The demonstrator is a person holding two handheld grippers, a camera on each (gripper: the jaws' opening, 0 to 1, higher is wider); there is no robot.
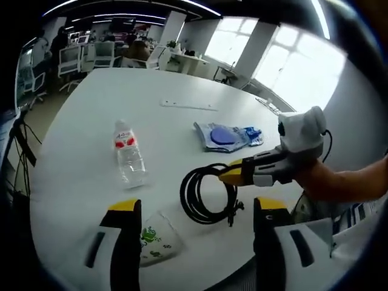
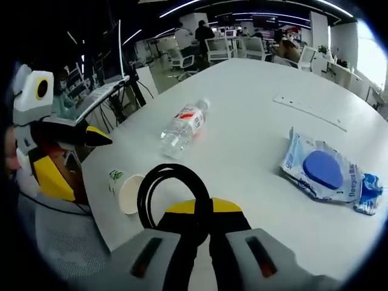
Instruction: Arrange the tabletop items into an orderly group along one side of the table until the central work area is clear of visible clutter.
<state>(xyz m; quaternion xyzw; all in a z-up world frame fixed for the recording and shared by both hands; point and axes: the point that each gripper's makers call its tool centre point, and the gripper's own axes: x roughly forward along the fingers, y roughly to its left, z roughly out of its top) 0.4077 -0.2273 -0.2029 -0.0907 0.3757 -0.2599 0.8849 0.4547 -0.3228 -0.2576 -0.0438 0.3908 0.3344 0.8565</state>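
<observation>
Gripping black cable (image 2: 171, 188), labels unreadable

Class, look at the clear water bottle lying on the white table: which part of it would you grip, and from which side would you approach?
Grip the water bottle around its mid-body, just below the red label. It lies on its side on the table, so come down from above with the jaws straddling its width, across its long axis. The ribbed, round body probably offers parallel sides there, while the cap end narrows.
</observation>
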